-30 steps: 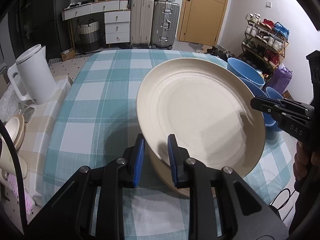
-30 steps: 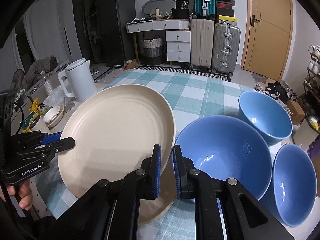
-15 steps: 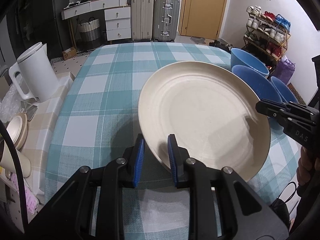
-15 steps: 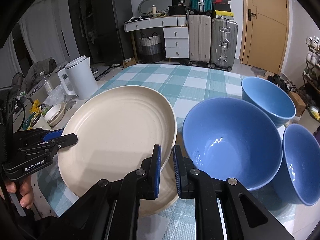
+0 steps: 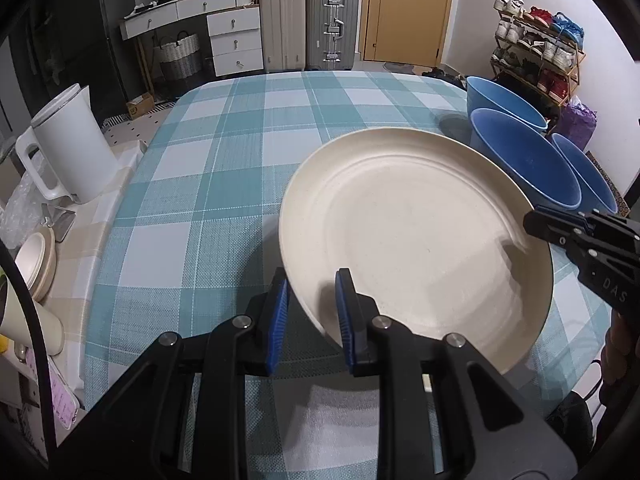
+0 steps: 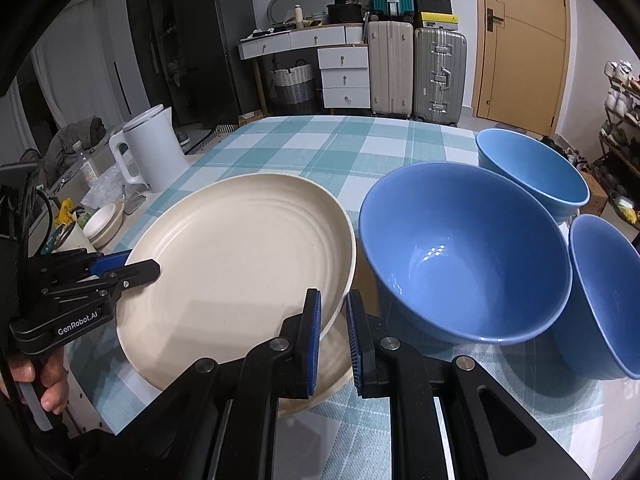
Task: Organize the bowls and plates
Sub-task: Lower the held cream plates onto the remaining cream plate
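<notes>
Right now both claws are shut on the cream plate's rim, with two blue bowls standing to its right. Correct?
Not quite: three blue bowls stand there, as the right wrist view shows. Both the left claw and right claw do clamp the cream plate.

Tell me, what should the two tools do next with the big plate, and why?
Probably ease it straight down. The left tool and right tool each pinch the cream plate by its rim, and a second plate peeks out just beneath it on the checked tablecloth, so it looks ready to stack.
</notes>
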`<state>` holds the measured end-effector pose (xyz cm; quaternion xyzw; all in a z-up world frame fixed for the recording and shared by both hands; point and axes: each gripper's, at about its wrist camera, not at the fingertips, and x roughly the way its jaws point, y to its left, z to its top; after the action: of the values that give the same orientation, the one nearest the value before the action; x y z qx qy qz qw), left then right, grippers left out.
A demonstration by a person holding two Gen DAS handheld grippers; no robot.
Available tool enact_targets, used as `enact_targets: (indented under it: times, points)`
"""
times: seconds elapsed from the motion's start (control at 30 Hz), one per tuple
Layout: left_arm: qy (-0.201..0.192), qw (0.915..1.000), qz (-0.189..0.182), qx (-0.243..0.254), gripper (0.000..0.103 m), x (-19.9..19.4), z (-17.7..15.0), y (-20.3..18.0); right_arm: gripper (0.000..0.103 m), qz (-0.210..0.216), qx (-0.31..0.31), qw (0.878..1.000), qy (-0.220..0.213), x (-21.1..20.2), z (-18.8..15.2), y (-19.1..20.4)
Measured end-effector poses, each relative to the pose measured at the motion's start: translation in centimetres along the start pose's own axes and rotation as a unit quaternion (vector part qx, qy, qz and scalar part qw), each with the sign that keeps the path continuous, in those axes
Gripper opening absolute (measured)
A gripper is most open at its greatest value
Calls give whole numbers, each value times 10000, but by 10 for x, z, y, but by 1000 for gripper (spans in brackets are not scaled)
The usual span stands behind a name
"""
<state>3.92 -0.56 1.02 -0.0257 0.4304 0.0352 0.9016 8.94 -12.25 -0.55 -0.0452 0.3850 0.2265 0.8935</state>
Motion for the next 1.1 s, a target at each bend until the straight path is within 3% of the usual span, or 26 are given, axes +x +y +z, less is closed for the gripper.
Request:
enact_targets:
  times: [0.43,1.1]
  points:
    - [43,9999,78,110,19,16,-6,-10,15,-208,-32,9998,-18,9,-12,-2]
    - [26,9962,664,562,22,37,-16,-35,15,-571,-280,9979,85,33,-24,0]
